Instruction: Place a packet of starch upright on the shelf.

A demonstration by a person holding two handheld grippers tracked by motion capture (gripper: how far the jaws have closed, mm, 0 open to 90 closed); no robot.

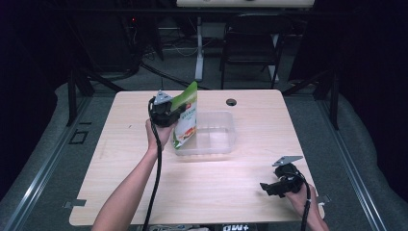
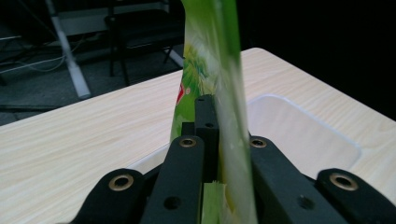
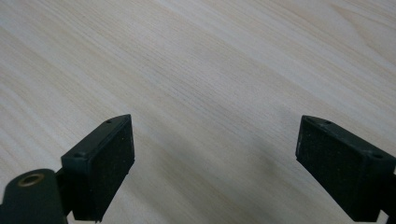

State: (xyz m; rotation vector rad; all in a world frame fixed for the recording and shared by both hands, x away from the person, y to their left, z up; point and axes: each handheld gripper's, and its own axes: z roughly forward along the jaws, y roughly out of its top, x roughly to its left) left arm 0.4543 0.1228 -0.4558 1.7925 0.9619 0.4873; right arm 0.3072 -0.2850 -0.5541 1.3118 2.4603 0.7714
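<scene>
While the left claw (image 1: 169, 113) was clamped on a green snack pouch (image 1: 186, 121), it held the pouch upright by its upper edge, the bottom hanging at the near-left rim of a clear plastic tub (image 1: 219, 144). That hold looked chosen so the pouch could drop straight down into the tub rather than be laid flat; whether its base touched the rim or hung just above could not be told. In the left gripper view the pouch (image 2: 212, 84) rose between the closed jaws, edge-on and blurred, with the tub (image 2: 299, 135) lying just behind it. The tub sat near the middle of the worktop (image 1: 125, 159), a little toward the far edge, and appeared to hold nothing.

The right claw (image 1: 268, 187) was released, its jaws spread wide, resting low near the worktop's near-right corner, well apart from the tub and likely parked out of the way. Its pads (image 3: 109, 161) framed bare wood. A dark cable port (image 1: 231, 102) sat by the far edge. Beyond the worktop stood a black chair (image 1: 250, 45). Nothing lay between pouch and tub; the tub's near wall was the one thing to clear.
</scene>
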